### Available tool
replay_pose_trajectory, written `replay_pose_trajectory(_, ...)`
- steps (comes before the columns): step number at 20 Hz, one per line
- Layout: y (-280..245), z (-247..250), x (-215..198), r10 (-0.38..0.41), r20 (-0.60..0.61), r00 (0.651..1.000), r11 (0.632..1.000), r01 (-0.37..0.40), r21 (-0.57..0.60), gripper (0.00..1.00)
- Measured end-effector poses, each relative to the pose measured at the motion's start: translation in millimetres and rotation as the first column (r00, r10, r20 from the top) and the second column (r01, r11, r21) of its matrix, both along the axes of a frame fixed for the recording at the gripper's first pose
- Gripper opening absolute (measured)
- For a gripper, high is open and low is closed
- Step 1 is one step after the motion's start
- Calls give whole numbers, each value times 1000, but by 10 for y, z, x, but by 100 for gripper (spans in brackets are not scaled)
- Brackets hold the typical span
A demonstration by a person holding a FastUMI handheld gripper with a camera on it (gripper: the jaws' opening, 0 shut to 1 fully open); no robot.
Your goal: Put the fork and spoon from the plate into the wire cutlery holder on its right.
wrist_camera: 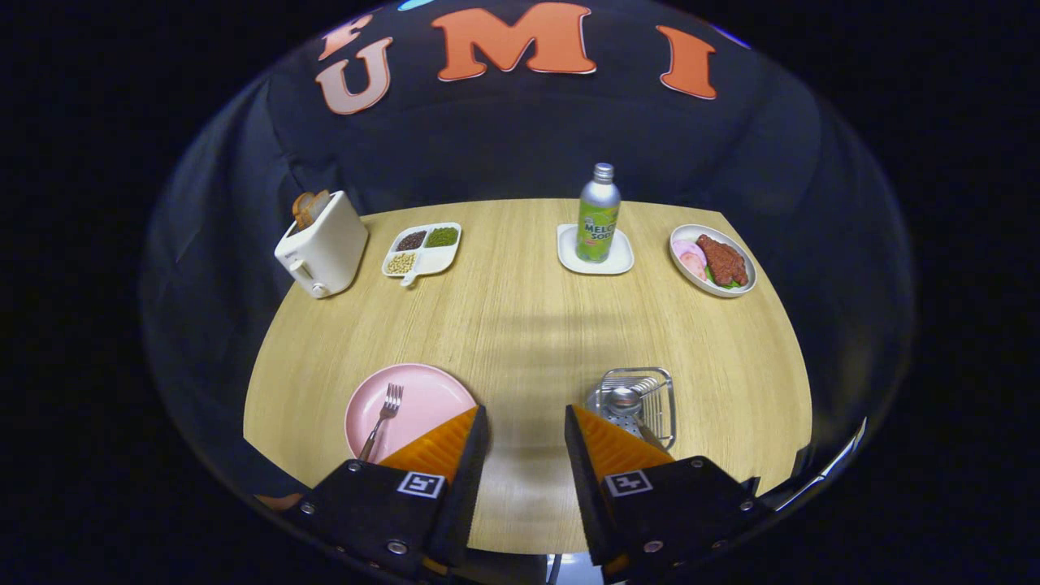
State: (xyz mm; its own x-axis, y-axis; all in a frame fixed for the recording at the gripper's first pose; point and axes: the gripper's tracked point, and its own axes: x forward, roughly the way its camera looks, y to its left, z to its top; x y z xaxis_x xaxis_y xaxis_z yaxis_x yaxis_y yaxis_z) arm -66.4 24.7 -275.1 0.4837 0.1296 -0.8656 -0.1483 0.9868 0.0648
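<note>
A pink plate (422, 398) lies on the wooden table just ahead of my left finger, which covers its near right part. A metal fork (384, 416) rests on the plate, tines pointing away. To the right, the wire cutlery holder (662, 388) stands just ahead of my right finger, and a metal spoon (626, 398) lies in it, bowl up. My gripper (526, 426) hovers above the table between plate and holder. It is open, with only bare table between its orange fingers (443, 447).
Along the far side of the table (520, 317) stand a white toaster (323, 248) with bread in it, a divided white tray (424, 248) of grains, a green soda bottle (599, 215) on a white coaster, and a plate of meat (713, 260).
</note>
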Motion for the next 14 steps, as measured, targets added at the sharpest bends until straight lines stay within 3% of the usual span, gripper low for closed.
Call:
replay_pose_trajectory(3,359,-168,-166,24,-38,999,999,-23,29,72)
replay_pose_trajectory(6,691,-335,-363,49,-86,995,997,-44,59,80)
replay_pose_trajectory(14,1408,-733,-739,58,-169,984,993,-39,115,80)
